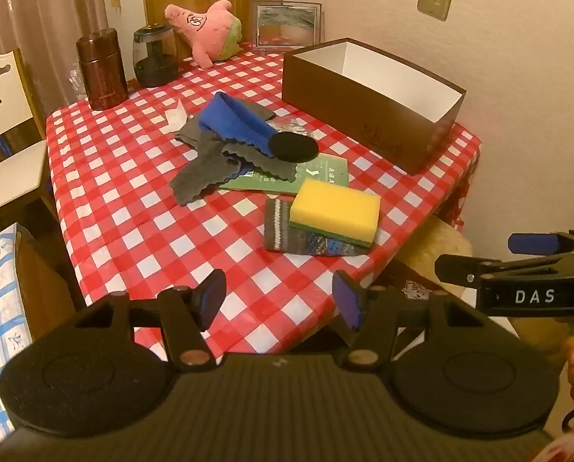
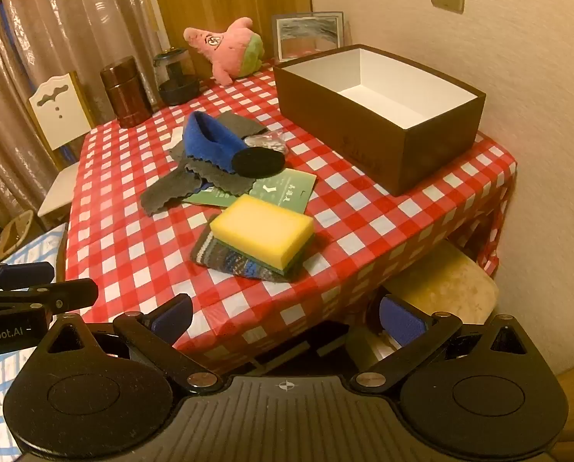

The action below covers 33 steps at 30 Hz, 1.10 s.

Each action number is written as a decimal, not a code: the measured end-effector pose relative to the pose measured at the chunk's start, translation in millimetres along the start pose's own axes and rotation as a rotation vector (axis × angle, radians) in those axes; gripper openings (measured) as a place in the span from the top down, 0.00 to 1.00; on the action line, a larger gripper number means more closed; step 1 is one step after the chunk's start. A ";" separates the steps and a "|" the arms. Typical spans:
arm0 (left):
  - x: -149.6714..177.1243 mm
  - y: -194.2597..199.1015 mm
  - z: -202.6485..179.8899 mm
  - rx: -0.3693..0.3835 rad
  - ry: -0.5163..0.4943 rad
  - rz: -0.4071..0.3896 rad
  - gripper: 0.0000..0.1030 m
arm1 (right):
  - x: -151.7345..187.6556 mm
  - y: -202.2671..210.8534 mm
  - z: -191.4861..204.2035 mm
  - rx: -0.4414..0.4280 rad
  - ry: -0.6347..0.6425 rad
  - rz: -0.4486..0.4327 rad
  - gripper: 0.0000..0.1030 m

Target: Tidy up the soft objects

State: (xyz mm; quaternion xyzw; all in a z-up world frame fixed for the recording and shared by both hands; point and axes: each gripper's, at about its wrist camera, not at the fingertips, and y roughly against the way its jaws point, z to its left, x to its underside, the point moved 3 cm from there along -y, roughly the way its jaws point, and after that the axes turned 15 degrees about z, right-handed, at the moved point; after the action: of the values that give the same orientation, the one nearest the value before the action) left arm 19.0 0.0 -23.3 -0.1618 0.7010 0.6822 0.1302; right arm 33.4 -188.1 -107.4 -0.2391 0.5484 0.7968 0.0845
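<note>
Both claws, left gripper [image 1: 279,302] and right gripper [image 2: 287,321], hang spread apart and empty off the table's near edge; the yellow rectangular foam sponge [image 1: 335,210] (atop a striped knitted cloth [image 1: 287,233]) lies just beyond, near that edge

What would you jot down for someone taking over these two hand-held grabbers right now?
Left gripper: open, holding nothing, hovering at the near table edge.
Right gripper: open wide, holding nothing, also at the near edge.
Brown cardboard box with white inside: nothing inside it.
Yellow sponge with green base lies on a striped knitted sock.
Blue and grey cloths lie piled mid-table, with a black round pad on top.
Pink star plush toy sits at the far edge.
Done: nothing yet. Left: probably moving all soft items into the box.
</note>
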 end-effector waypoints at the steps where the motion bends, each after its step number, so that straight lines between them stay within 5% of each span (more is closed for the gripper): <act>1: 0.0 0.0 0.0 0.001 0.000 -0.001 0.43 | -0.1 -0.2 0.2 0.001 0.000 0.007 0.00; 33: 0.0 0.0 -0.1 0.001 0.000 -0.003 0.43 | -4.2 -3.3 2.8 0.005 0.002 0.004 0.00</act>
State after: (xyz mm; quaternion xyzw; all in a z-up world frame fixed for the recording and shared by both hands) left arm 19.0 0.0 -23.3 -0.1629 0.7012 0.6816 0.1312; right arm 37.6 -183.7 -107.3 -0.2386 0.5510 0.7954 0.0831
